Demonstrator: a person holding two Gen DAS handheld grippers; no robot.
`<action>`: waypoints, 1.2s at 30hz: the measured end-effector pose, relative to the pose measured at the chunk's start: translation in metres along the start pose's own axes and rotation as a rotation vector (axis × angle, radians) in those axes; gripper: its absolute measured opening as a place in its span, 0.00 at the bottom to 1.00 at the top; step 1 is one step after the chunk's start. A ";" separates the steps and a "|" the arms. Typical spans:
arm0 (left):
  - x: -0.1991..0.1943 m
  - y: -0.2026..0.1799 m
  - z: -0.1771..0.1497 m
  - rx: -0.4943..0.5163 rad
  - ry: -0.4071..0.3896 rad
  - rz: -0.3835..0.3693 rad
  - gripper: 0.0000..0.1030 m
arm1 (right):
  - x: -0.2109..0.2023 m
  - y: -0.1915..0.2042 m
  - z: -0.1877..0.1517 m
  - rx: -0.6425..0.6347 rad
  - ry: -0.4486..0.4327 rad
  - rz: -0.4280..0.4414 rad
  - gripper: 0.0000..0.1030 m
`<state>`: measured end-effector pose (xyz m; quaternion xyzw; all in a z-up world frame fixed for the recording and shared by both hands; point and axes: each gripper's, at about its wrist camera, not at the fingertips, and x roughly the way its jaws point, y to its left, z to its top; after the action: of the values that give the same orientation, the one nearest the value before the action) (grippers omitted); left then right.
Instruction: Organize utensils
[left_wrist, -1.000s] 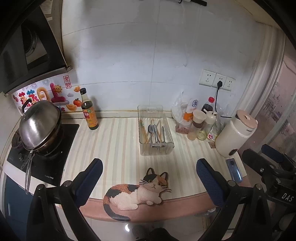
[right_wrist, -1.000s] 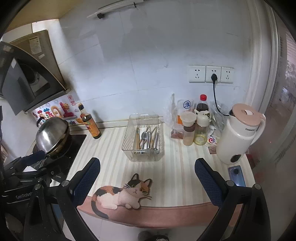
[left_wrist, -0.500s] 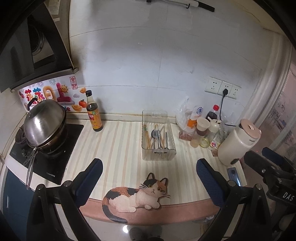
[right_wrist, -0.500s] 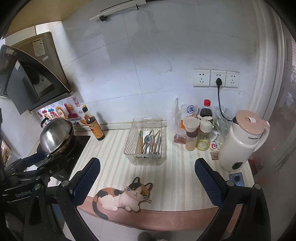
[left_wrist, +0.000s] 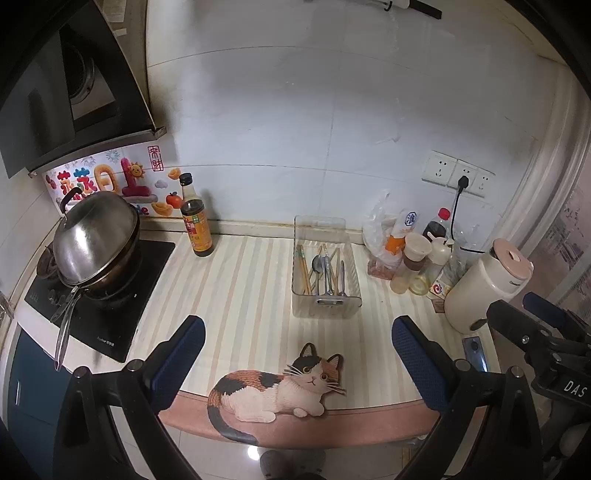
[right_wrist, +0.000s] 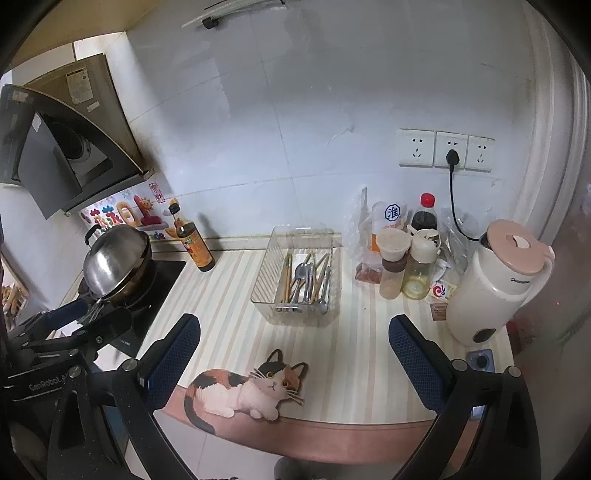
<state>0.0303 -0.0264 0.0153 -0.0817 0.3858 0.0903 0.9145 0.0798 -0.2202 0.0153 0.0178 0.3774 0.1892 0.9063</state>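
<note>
Above the striped worktop (left_wrist: 240, 295), both views have pulled back and up over the last second, so the whole surface shrinks. The clear bin (left_wrist: 325, 306) holds the utensils (left_wrist: 325, 271), mid-worktop. The left hand-held gripper (left_wrist: 293, 363) and right hand-held gripper (right_wrist: 293, 363) gape wide, empty, which suggests the sorting is finished.

Not much I can read from here. "DAS" is printed on the other gripper's body (left_wrist: 570, 386), off right of my left jaws. "GenRobot" on the gripper body (right_wrist: 44, 384) left of my right jaws. The white kettle (right_wrist: 495, 284) has a brand, too small to read.
</note>
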 end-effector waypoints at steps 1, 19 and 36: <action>0.000 0.001 0.000 -0.002 0.000 0.001 1.00 | 0.001 0.000 0.001 0.002 0.002 -0.002 1.00; 0.003 0.004 -0.002 -0.004 0.004 0.002 1.00 | 0.005 0.003 0.000 -0.004 0.018 -0.007 1.00; 0.006 0.005 0.000 0.002 0.012 -0.018 1.00 | 0.011 0.004 -0.003 -0.011 0.033 0.008 1.00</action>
<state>0.0326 -0.0207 0.0106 -0.0849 0.3908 0.0810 0.9130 0.0830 -0.2130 0.0064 0.0113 0.3914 0.1952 0.8992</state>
